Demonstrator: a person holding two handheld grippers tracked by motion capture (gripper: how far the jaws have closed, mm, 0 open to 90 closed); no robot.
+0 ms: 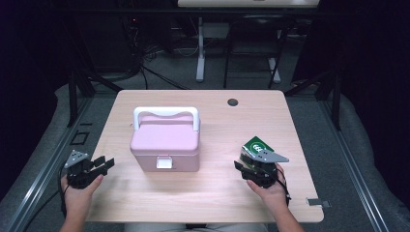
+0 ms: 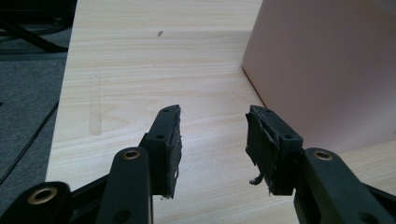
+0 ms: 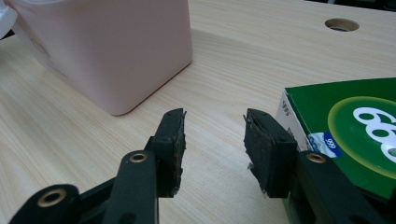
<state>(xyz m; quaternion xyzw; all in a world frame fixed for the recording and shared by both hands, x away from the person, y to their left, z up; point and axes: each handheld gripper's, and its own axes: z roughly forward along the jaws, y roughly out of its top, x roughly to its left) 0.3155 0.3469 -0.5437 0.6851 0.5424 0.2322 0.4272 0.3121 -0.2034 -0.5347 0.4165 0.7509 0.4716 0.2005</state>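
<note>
A pink lidded box (image 1: 165,142) with a white handle (image 1: 166,112) and a white front latch stands mid-table. It fills the right side of the left gripper view (image 2: 327,70) and the upper left of the right gripper view (image 3: 116,46). My left gripper (image 1: 106,163) rests near the table's left edge, jaws open and empty (image 2: 214,112), pointing past the box's left side. My right gripper (image 1: 241,167) is at the front right, open with bare table between its jaws (image 3: 214,114). A green carton (image 1: 257,145) lies just beside its right jaw (image 3: 355,126).
The light wooden table (image 1: 212,193) has a round cable hole (image 1: 233,102) at the back, also seen far off in the right gripper view (image 3: 342,24). A small metal clip (image 1: 316,202) sits at the front right corner. Desk legs and cables stand on the floor beyond.
</note>
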